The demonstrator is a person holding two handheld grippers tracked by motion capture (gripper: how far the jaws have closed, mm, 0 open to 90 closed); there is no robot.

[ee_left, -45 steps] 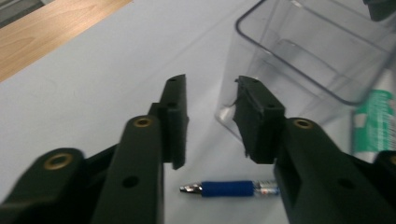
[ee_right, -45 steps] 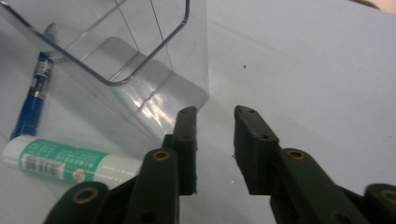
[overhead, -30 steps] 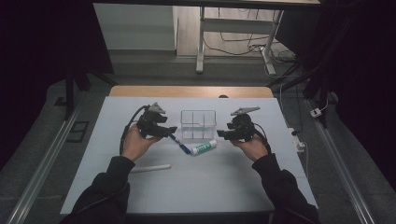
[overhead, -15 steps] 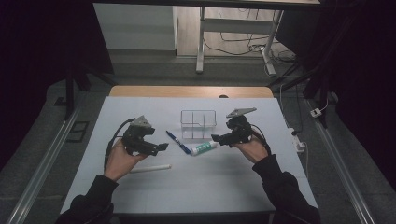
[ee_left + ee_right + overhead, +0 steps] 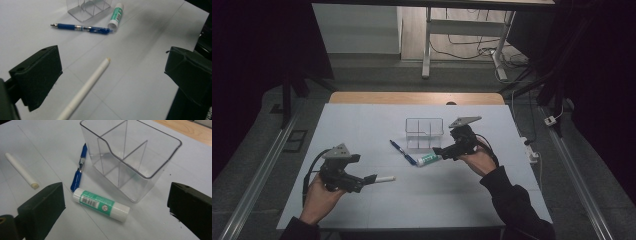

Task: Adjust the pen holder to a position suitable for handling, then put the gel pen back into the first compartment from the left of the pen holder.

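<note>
A clear plastic organizer [image 5: 424, 132] with several compartments stands mid-table. In front of it lie a blue pen [image 5: 403, 152] and a green-and-white glue stick [image 5: 428, 160]. A white stick [image 5: 384, 178] lies nearer the front left. My left gripper [image 5: 369, 178] hovers at the stick's near end, open; its jaws have just been opening. In the left gripper view the stick [image 5: 87, 86] lies on the table between the wide jaws, untouched. My right gripper [image 5: 439, 150] is open too, its jaws just opened, with the glue stick [image 5: 101, 205] lying free below them beside the organizer [image 5: 150, 177].
The white table [image 5: 462, 200] ends in a wooden strip [image 5: 412, 97] at the far edge. Metal rails run along the floor on both sides, and cables lie at the right. The blue pen [image 5: 78, 175] rests against the organizer's left side.
My left hand left the blue pen and swung left and nearer, to the white stick. Both grippers' jaws opened. The pen and the glue stick now lie free on the table.
</note>
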